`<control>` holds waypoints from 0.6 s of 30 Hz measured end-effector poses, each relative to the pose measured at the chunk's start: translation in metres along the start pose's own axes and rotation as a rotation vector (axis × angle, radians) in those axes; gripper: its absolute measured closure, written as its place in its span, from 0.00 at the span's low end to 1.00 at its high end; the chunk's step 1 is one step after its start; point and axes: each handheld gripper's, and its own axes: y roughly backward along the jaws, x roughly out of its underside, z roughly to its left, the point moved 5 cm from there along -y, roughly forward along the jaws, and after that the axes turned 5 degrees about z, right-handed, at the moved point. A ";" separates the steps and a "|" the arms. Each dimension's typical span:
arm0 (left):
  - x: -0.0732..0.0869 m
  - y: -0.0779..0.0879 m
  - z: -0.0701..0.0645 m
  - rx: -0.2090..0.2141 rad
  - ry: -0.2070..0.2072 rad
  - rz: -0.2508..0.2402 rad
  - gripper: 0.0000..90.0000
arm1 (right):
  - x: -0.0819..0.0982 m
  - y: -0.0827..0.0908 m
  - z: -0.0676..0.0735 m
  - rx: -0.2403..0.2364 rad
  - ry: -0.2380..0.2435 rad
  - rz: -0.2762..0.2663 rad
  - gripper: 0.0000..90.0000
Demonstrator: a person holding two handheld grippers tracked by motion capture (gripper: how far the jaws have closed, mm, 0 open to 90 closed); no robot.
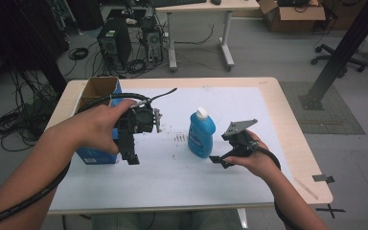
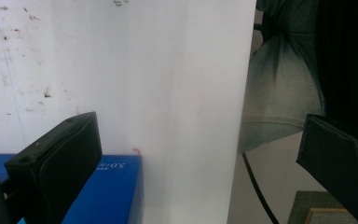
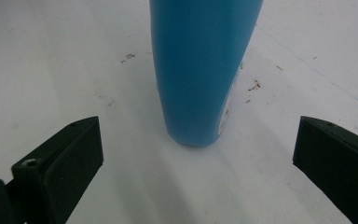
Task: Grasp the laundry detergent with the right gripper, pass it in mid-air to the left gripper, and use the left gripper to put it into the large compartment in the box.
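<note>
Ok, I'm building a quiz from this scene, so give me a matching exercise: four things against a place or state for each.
Things:
1. blue bottle
2. cardboard box
3. right gripper
4. left gripper

Places or states:
A. jaws open, aimed at the bottle's base
B. upright mid-table, white cap
C. jaws open, beside the box
D. open-topped, at the table's left

Pairs: 1-B, 2-D, 3-A, 4-C

A grey floor holds 2 computer towers, tangled cables, a desk and cardboard boxes.
</note>
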 end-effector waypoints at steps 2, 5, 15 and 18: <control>0.000 0.000 0.000 0.000 -0.001 0.000 0.00 | 0.000 -0.002 0.000 0.013 0.001 -0.024 0.02; 0.001 0.000 0.000 -0.002 0.003 -0.006 0.00 | 0.001 -0.005 -0.001 0.033 -0.010 -0.057 0.02; 0.002 0.007 -0.001 -0.012 0.004 -0.009 0.00 | 0.001 -0.017 0.001 0.046 -0.021 -0.125 0.01; 0.000 0.008 -0.002 -0.015 0.004 -0.014 0.00 | 0.000 -0.021 0.002 0.046 -0.020 -0.147 0.01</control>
